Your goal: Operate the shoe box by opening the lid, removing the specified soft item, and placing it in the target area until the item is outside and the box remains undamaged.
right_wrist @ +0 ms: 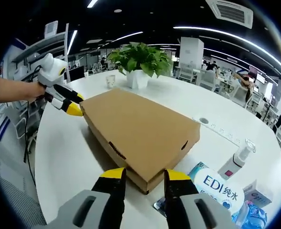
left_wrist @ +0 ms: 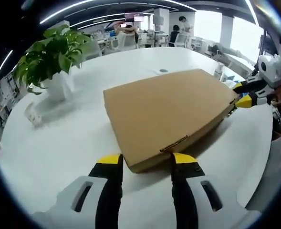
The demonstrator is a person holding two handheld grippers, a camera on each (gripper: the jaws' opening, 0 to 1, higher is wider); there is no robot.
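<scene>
A closed brown cardboard shoe box (left_wrist: pixel 169 114) (right_wrist: pixel 138 129) lies flat on the round white table (left_wrist: pixel 59 148) (right_wrist: pixel 64 152). My left gripper (left_wrist: pixel 147 160) is open, and its yellow-tipped jaws straddle the box's near corner. In the right gripper view the left gripper (right_wrist: pixel 71 101) shows at the box's far left corner, held by a hand (right_wrist: pixel 16 90). My right gripper (right_wrist: pixel 145 175) is open too, its jaws on either side of the opposite corner. In the left gripper view the right gripper (left_wrist: pixel 242 94) sits at the box's far right edge. The lid is down and the contents are hidden.
A potted green plant (left_wrist: pixel 52 57) (right_wrist: pixel 140 59) in a white pot stands beyond the box, with a small cup (right_wrist: pixel 110 81) beside it. A blue wipes pack (right_wrist: pixel 219 188) and a pump bottle (right_wrist: pixel 235 162) lie right of my right gripper. The table edge (right_wrist: pixel 40 191) is close.
</scene>
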